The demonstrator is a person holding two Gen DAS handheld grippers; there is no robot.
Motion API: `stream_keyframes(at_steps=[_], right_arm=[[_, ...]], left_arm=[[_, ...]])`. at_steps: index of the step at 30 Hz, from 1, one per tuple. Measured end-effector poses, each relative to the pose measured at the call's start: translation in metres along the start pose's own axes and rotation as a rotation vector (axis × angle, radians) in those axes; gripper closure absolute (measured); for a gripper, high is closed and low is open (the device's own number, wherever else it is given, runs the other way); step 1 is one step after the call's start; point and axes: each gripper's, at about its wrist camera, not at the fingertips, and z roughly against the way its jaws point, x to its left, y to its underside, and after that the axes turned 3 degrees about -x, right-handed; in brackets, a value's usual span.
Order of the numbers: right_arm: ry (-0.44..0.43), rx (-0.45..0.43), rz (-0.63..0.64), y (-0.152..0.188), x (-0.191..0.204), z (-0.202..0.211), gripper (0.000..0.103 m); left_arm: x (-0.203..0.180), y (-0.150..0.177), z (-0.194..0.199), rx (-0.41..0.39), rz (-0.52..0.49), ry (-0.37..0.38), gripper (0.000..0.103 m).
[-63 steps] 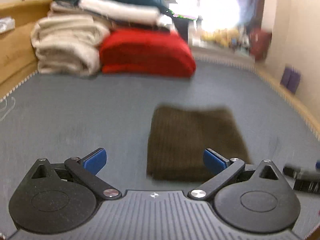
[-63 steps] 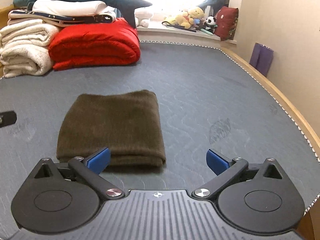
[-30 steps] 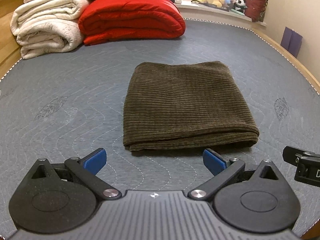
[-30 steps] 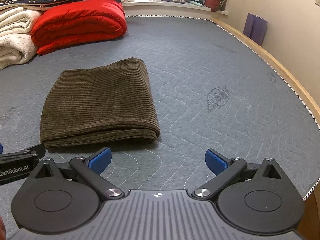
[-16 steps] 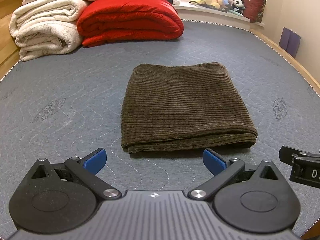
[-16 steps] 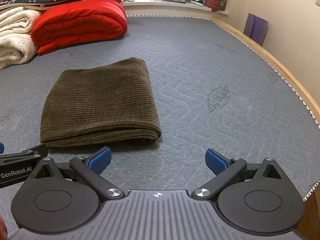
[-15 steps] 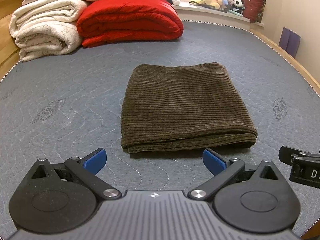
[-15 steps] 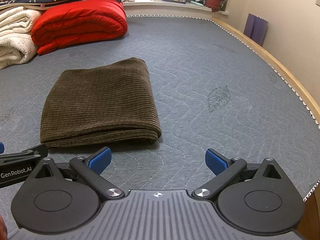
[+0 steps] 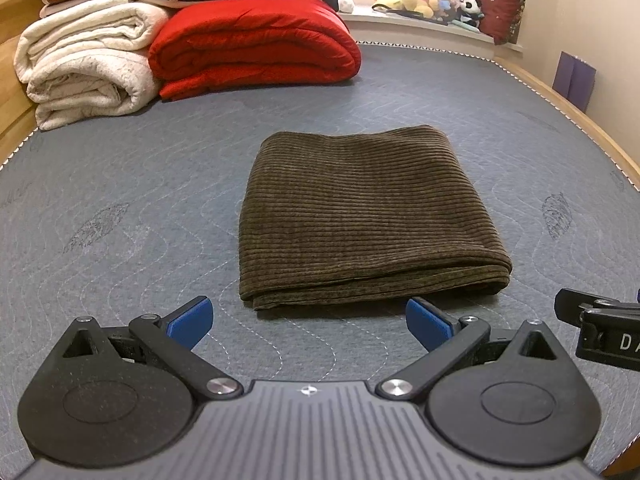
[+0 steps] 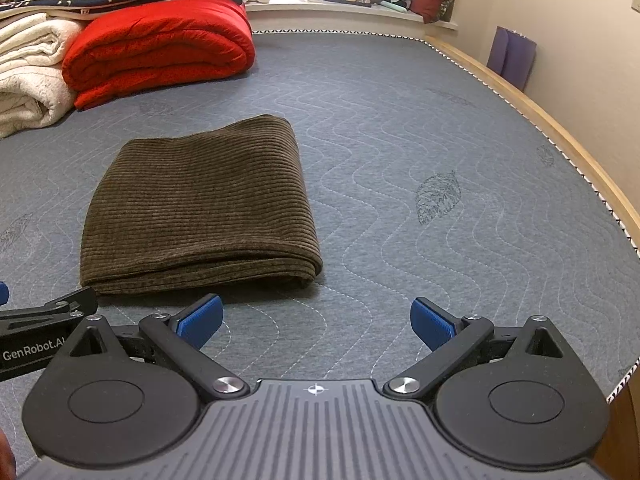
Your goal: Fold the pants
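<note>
- the dark brown ribbed corduroy pants (image 9: 360, 212) are sitting in a compact folded rectangle on the grey quilted mattress (image 9: 120, 200), stacked layers showing along the near edge, rounded fold at the far end
- what changed: a couple of seconds back the left camera was blurry and swinging; over the last second both views have barely shifted. the bundle looks the same shape throughout, nothing has tugged it
- left gripper (image 9: 308, 318) has its blue-tipped fingers (image 9: 188, 320) spread wide with nothing between them, just short of the near edge of the pants and not touching
- right gripper (image 10: 316, 320) is the same deal, spread wide and empty, with the pants ahead and off to its left. each tool peeks into the edge of the other's view, so they're side by side
- my read: the fold is basically done and this is the hands-off moment. edges look fairly even, no leg or waistband hanging out that i can see
- if anything's left it'd be a small pat or squaring of the near edge, honestly optional
- the folded red puffy quilt (image 9: 256, 40) and rolled cream fleece blankets (image 9: 84, 64) are stacked well apart at the far end, not in the way
</note>
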Motion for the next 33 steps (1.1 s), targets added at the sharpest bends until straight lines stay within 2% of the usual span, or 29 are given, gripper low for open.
stream_keyframes(at_steps=[33], right_arm=[[-0.004,0.008,-0.003,0.0004,-0.0015,-0.0023,0.003]], left_arm=[[-0.0048,0.0017,-0.0011,-0.013,-0.013,0.018,0.000]])
